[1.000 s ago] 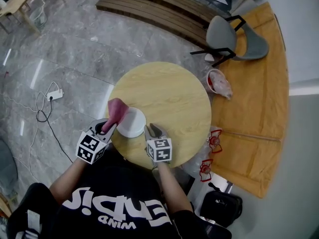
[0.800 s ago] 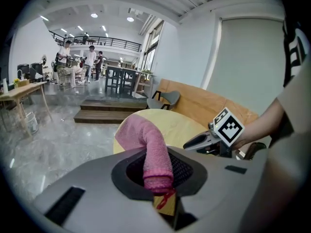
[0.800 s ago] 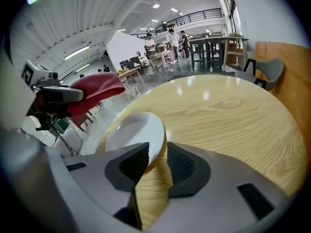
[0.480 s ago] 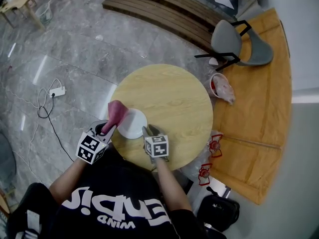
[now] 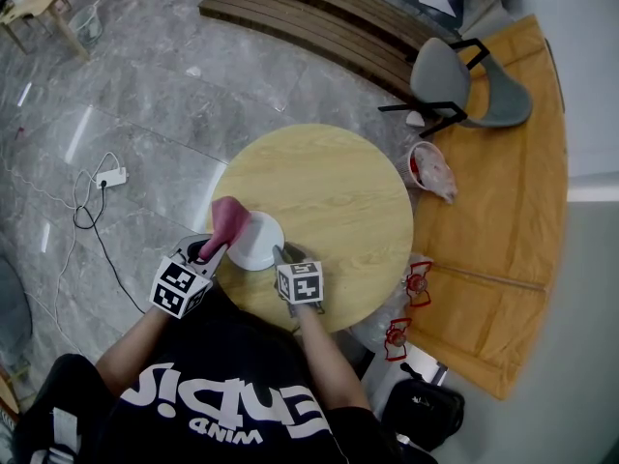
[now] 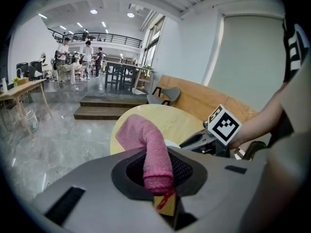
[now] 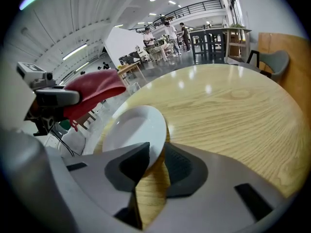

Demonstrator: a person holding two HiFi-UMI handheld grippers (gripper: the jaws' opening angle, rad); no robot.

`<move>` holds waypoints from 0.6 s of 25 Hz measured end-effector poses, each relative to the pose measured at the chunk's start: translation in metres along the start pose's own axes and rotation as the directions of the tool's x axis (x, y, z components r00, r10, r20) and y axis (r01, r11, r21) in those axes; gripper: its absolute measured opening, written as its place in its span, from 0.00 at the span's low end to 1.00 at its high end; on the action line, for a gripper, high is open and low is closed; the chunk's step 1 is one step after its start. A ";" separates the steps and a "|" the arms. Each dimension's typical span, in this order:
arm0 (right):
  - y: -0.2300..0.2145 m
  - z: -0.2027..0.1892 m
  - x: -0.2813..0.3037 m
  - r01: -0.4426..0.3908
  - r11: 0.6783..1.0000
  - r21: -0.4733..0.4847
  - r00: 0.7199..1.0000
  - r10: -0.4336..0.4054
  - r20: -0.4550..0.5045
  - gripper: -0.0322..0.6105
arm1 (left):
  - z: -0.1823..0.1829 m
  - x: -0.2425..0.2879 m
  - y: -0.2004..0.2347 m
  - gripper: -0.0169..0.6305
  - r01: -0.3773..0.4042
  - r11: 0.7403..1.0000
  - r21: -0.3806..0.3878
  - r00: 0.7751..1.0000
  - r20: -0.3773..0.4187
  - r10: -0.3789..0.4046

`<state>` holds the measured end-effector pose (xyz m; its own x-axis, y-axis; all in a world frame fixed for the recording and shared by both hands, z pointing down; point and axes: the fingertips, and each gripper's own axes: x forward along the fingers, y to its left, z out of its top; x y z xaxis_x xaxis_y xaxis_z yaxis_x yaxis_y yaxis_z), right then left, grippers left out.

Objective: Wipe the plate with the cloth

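A white plate [image 5: 256, 242] is at the near-left edge of the round wooden table [image 5: 329, 187]. My right gripper [image 5: 281, 255] is shut on its near rim, and in the right gripper view the plate [image 7: 133, 132] stands tilted between the jaws of that gripper [image 7: 153, 164]. My left gripper [image 5: 207, 250] is shut on a pink cloth [image 5: 228, 218], which sticks up and folds over just left of the plate. In the left gripper view the cloth [image 6: 146, 144] rises from the gripper [image 6: 158, 181], with the right gripper [image 6: 214, 135] beyond it.
A grey chair [image 5: 455, 71] stands at the far right on an orange wooden platform [image 5: 513, 211]. Near the table's right are a red bin [image 5: 426, 167] and a black bag [image 5: 426, 399]. Wooden steps [image 5: 309, 17] lie beyond, and a power strip [image 5: 108, 179] is on the floor at left.
My right gripper has edged a little left along the plate's near rim. The left gripper and the cloth have barely moved.
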<state>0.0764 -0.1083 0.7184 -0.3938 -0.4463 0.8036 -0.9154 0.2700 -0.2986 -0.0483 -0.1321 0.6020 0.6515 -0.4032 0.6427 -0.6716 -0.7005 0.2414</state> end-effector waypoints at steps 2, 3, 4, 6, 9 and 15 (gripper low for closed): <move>0.000 0.001 -0.001 0.006 1.000 0.001 1.000 -0.006 -0.011 0.21 | -0.003 0.004 0.002 0.10 -0.005 1.000 0.018 1.000 -0.007 0.005; 0.000 0.001 -0.001 0.010 1.000 0.001 1.000 -0.010 -0.015 0.21 | -0.004 0.006 0.002 0.10 -0.004 1.000 0.030 1.000 -0.009 0.004; 0.000 0.001 -0.001 0.014 1.000 0.001 1.000 -0.014 -0.017 0.21 | -0.002 0.009 0.001 0.10 0.003 0.999 0.038 1.000 -0.008 -0.003; -0.001 0.001 -0.001 0.019 1.000 0.005 1.000 -0.019 -0.017 0.21 | 0.006 0.017 -0.006 0.10 0.029 0.998 0.055 1.000 -0.004 -0.029; -0.002 0.001 -0.001 0.017 1.000 0.016 1.000 -0.017 -0.012 0.21 | 0.013 0.035 -0.021 0.10 0.079 0.991 0.106 0.997 -0.019 -0.077; 0.000 0.000 -0.002 0.011 0.999 0.032 1.000 -0.011 -0.004 0.21 | 0.011 0.076 -0.059 0.10 0.192 0.966 0.175 0.980 -0.094 -0.178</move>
<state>0.0770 -0.1078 0.7169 -0.3834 -0.4460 0.8087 -0.9219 0.2380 -0.3058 0.0451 -0.1283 0.6285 0.7244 -0.2151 0.6550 -0.4618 -0.8568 0.2294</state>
